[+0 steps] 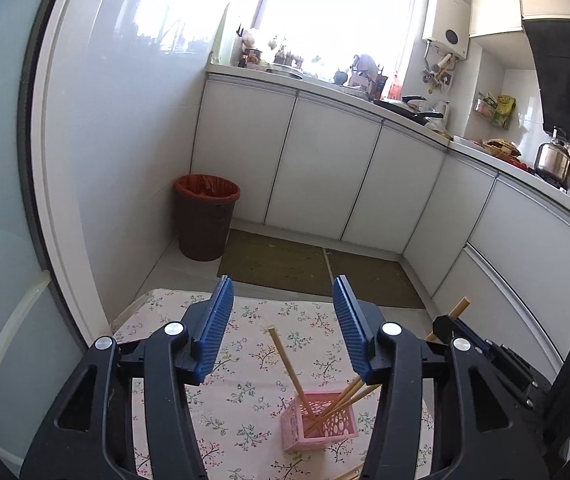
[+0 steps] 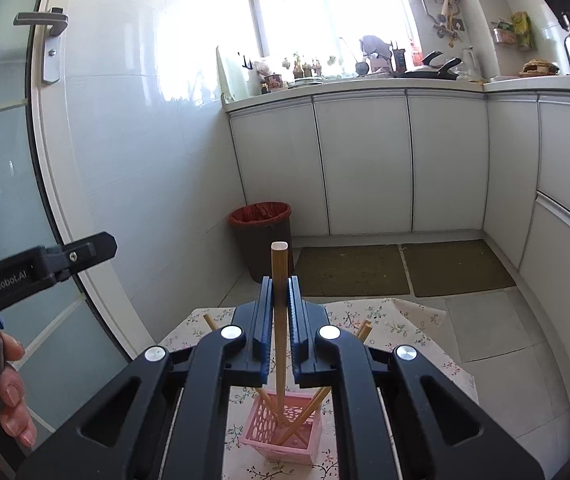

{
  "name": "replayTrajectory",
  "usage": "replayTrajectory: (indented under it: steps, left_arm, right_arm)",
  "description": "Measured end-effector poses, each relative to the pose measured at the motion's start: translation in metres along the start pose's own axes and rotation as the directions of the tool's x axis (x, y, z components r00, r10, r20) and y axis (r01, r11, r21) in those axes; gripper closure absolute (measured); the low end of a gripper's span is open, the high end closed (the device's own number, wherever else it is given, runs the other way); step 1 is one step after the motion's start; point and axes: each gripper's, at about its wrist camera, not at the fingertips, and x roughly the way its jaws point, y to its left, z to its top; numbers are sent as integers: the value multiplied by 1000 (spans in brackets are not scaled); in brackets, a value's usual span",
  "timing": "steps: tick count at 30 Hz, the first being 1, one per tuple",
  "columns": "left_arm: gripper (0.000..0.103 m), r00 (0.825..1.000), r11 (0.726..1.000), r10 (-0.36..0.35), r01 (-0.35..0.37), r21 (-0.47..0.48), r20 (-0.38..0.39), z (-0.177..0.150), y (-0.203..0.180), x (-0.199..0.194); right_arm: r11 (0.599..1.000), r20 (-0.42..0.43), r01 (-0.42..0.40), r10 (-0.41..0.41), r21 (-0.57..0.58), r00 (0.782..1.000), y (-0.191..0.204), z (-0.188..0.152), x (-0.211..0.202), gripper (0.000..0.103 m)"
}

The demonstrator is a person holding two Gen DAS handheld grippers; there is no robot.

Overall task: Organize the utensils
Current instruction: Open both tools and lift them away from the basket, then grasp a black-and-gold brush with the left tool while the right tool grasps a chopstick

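A pink lattice basket [image 1: 325,434] [image 2: 263,420] stands on the floral tablecloth [image 1: 253,332] with several wooden chopsticks [image 1: 285,356] leaning in it. My left gripper [image 1: 283,284] hangs above and behind the basket, open, with nothing between its blue pads. My right gripper [image 2: 280,282] is shut on one upright chopstick [image 2: 279,264], whose lower end reaches down into the basket. In the left wrist view the right gripper [image 1: 445,326] shows at the right edge with that chopstick's top [image 1: 459,307] sticking out. A hand [image 2: 13,392] holds the left gripper's handle at the left edge of the right wrist view.
A dark bin with a red liner [image 1: 205,216] [image 2: 263,232] stands in the corner beyond the table. Brown floor mats [image 1: 285,264] lie before white cabinets [image 1: 325,168]. A frosted glass door [image 2: 5,160] is close on the left. Another chopstick end [image 1: 349,474] shows at the bottom edge.
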Motion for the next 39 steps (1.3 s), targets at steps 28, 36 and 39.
replayTrajectory:
  steps: [28, 36, 39]
  left_arm:
    - [7, 997, 991, 56, -61, 123, 45, -24, -24, -74]
    - [7, 906, 933, -119, 242, 267, -407, -81, -50, -24]
    - [7, 785, 880, -154, 384, 277, -600, -117, -69, 1]
  right_arm:
    - [946, 105, 306, -318, 110, 942, -1, 4, -127, 7]
    - [916, -261, 318, -254, 243, 931, -57, -61, -149, 7]
    - [889, -409, 331, -187, 316, 893, -84, -98, -157, 7]
